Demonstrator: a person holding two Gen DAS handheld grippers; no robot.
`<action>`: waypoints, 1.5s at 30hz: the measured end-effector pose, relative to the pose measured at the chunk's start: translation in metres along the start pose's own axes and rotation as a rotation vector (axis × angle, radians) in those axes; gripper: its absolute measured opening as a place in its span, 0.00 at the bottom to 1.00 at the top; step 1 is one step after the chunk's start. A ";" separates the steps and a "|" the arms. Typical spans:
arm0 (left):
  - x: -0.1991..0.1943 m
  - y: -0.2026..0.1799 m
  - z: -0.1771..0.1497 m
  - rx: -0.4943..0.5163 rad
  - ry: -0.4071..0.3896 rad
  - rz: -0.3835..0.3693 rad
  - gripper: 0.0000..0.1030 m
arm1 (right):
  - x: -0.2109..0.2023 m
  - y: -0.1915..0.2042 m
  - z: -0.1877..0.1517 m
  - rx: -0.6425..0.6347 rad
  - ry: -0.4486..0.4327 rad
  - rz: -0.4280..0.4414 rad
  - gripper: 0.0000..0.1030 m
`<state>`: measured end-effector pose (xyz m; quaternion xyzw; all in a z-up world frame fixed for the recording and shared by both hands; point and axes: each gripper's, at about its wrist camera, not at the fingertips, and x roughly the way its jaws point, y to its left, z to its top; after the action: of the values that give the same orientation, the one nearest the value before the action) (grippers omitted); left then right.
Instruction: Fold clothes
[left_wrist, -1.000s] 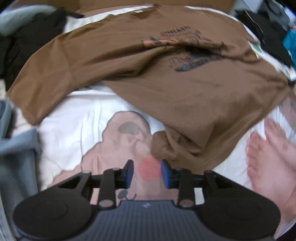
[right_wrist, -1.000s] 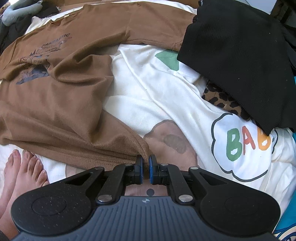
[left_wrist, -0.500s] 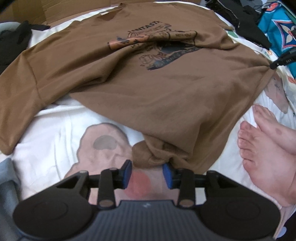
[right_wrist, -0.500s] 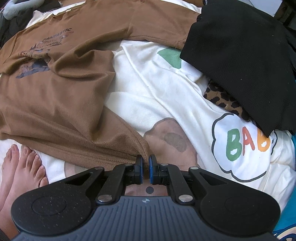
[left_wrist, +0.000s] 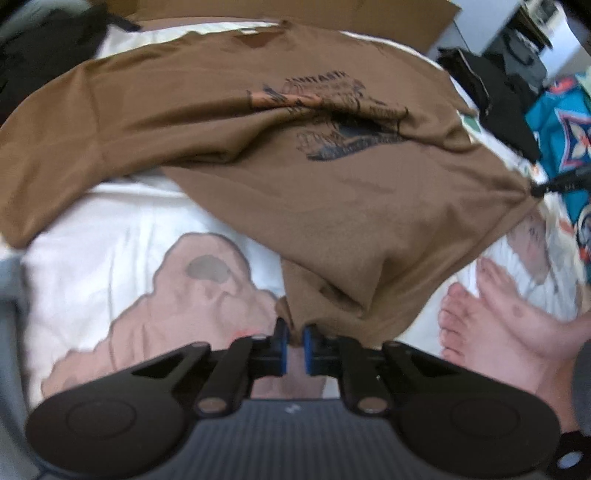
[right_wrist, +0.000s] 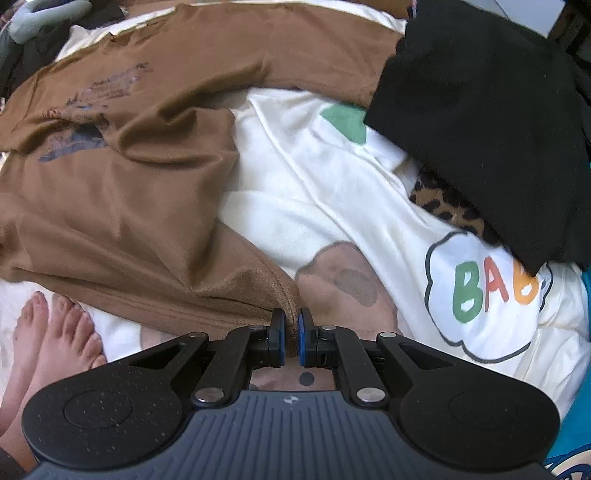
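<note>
A bed fills most of both views, covered by a cream blanket (right_wrist: 332, 192) printed with a tan cartoon shape, a green patch and a cloud outline holding the coloured letters "BAB". Brown cardboard (left_wrist: 332, 14) stands along the far edge of the bed in the left wrist view. To the right of the bed lies a teal patterned fabric (left_wrist: 561, 122), with a pale wall or panel (left_wrist: 495, 33) behind it at the upper right. A grey stuffed shape (right_wrist: 44, 16) rests at the upper left corner in the right wrist view. The light is soft and even.
</note>
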<state>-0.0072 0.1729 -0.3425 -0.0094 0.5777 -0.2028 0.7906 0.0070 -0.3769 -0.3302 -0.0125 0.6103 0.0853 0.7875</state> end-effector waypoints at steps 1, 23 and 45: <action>-0.006 0.002 -0.002 -0.025 0.000 -0.008 0.08 | -0.003 0.000 0.001 -0.001 -0.004 0.000 0.05; -0.053 0.013 -0.059 -0.354 0.183 -0.183 0.04 | -0.029 0.000 -0.022 0.042 -0.006 0.002 0.05; 0.022 0.000 -0.085 -0.454 0.163 -0.041 0.34 | -0.001 0.003 -0.010 0.036 0.020 -0.122 0.05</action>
<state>-0.0798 0.1838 -0.3910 -0.1823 0.6698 -0.0837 0.7149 -0.0029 -0.3757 -0.3310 -0.0365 0.6177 0.0262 0.7851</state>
